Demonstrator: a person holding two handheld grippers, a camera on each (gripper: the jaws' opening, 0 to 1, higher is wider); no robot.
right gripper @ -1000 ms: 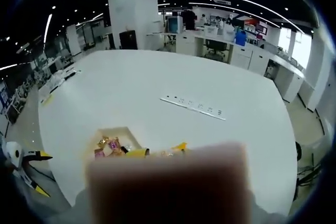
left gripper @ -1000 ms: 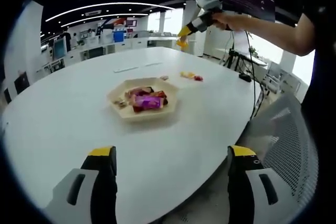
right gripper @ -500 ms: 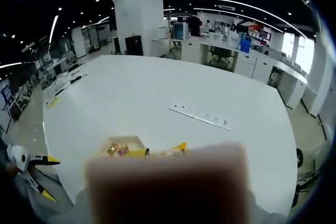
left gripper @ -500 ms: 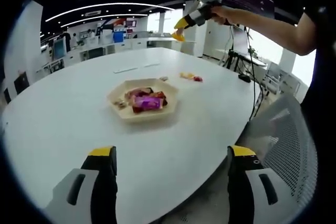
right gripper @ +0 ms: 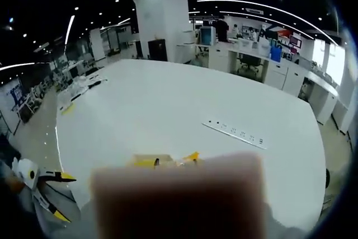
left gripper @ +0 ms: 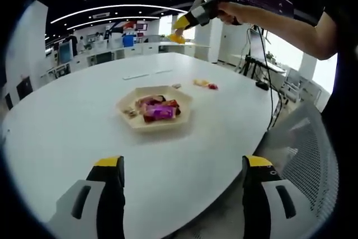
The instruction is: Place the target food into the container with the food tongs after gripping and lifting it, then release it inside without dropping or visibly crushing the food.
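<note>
A pale hexagonal tray (left gripper: 126,117) with several wrapped snacks, one purple (left gripper: 158,112), sits mid-table. Two loose snacks (left gripper: 204,84) lie beyond it. My left gripper (left gripper: 183,163) hangs open at the near table edge, jaws far apart with nothing between them; from the other side it appears at lower left (right gripper: 56,194). A person's hand holds my right gripper (left gripper: 179,28) high above the far side of the table. Its yellow tips are close together on what looks like a small yellow wrapped snack (left gripper: 177,38). A blurred beige block (right gripper: 179,194) hides most of the right jaws.
The big white oval table (left gripper: 67,121) carries a flat power strip (right gripper: 235,132) beyond the tray. A mesh chair (left gripper: 307,149) stands right of the table, with a black cable and plug (left gripper: 262,84) at its far edge. Office desks line the background.
The right gripper has gone up and to the left over the table with its load. In its view the tray has slid down behind the beige block. My left gripper stays put.
</note>
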